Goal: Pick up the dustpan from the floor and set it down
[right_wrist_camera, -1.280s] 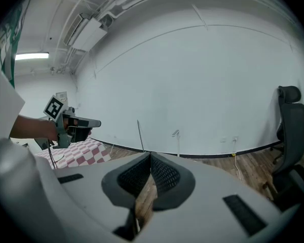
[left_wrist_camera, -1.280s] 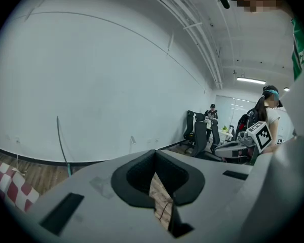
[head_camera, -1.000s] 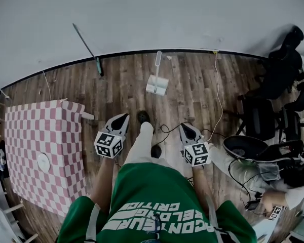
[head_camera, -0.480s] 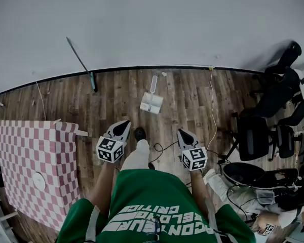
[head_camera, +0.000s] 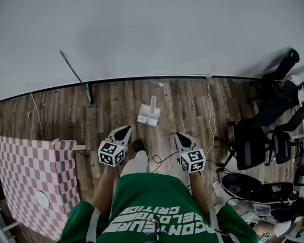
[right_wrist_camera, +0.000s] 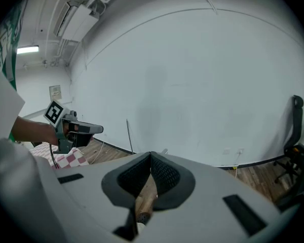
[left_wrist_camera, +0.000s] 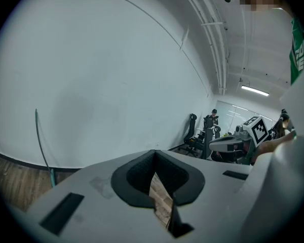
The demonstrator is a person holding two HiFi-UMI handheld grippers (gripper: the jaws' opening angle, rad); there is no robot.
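The wooden floor [head_camera: 61,113] under me is hidden by my own body, and the checkered table [head_camera: 33,171] is cut off at the left. The white dustpan [head_camera: 148,116] lies on the floor near the wall, ahead of both claws and apart from them. Only the head view shows it; my own jaws block it in the gripper views. My left claw [head_camera: 125,129] and right claw [head_camera: 178,135] have their jaws together, with nothing in them.

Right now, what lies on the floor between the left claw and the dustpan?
Only bare wooden floor, seen in the head view, separates the left claw from the dustpan.
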